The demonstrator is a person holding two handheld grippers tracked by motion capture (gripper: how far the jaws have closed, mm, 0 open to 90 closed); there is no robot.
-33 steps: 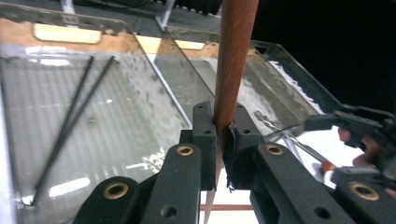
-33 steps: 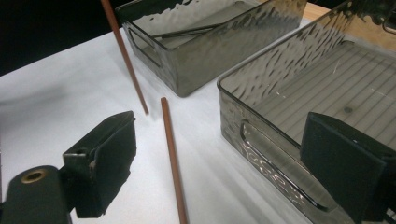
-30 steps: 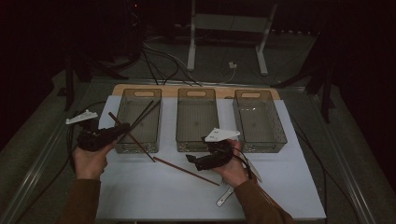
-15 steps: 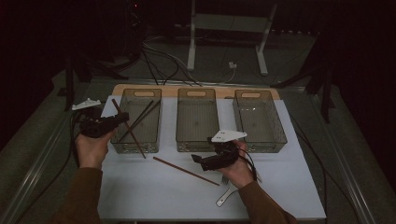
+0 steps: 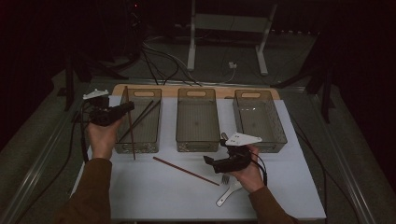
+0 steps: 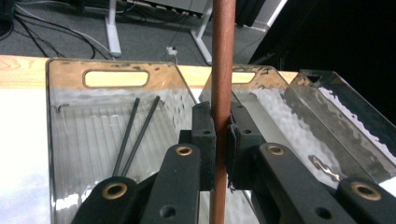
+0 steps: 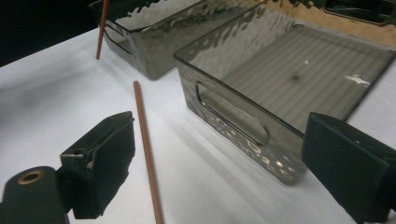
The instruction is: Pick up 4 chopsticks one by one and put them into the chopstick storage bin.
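While we hold a brown chopstick (image 6: 222, 70) pinched between the pads of our left gripper (image 6: 221, 140), the stick stands upright, running above and below the fingers (image 6: 203, 135). From above, that left gripper (image 5: 125, 108) sits over the near left corner of the left bin (image 5: 140, 122), and the held chopstick (image 5: 129, 123) hangs down past the bin's front wall toward the white table (image 5: 154, 191). Beyond the fingertips, two thin black chopsticks (image 6: 135, 133) lie slanted inside that bin (image 6: 70, 140).

Our right gripper (image 7: 219, 154) has its fingers (image 7: 100, 163) spread wide with nothing between the pads. A second brown chopstick (image 7: 145, 149) lies flat on the table (image 7: 46, 93) just inside the left finger, pointing away from us. Ahead of the right finger stands the front wall of the middle bin (image 7: 233, 121). From above, this loose chopstick (image 5: 186, 171) lies just left of the right gripper (image 5: 210, 162), and a white fork (image 5: 228, 191) lies beneath our right hand (image 5: 247, 173).
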